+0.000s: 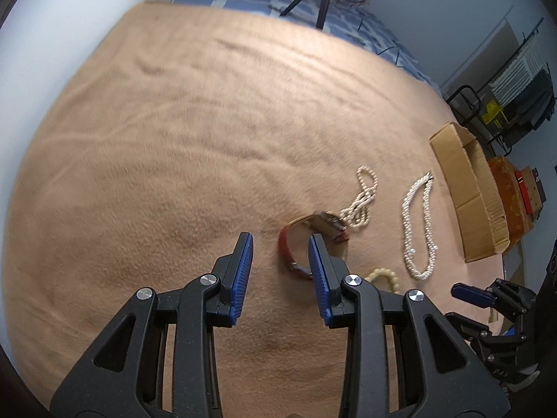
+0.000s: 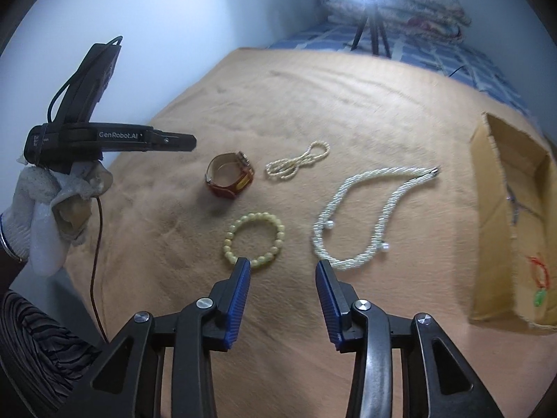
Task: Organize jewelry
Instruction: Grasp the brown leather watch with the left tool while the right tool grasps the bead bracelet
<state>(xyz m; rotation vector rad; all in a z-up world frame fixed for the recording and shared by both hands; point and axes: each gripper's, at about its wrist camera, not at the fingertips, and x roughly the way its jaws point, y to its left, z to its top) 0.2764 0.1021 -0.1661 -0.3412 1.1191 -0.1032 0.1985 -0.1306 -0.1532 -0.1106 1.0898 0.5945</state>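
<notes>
A red-strapped watch [image 1: 315, 240] [image 2: 229, 174] lies on the tan blanket. My left gripper [image 1: 281, 242] is open and empty just short of it, its right finger over the strap. A small pearl strand [image 1: 362, 198] [image 2: 299, 162], a long twisted pearl necklace [image 1: 419, 223] [image 2: 369, 216] and a pale yellow bead bracelet [image 1: 383, 277] [image 2: 254, 238] lie nearby. My right gripper [image 2: 283, 268] is open and empty, its left fingertip at the bracelet's near edge. The left gripper's body shows in the right wrist view [image 2: 115, 136].
An open cardboard box [image 1: 466, 188] [image 2: 511, 216] stands at the blanket's right edge; something red and green lies in it. A tripod [image 2: 370, 31] with a ring light stands on the blue checked bedding behind. Wall at left.
</notes>
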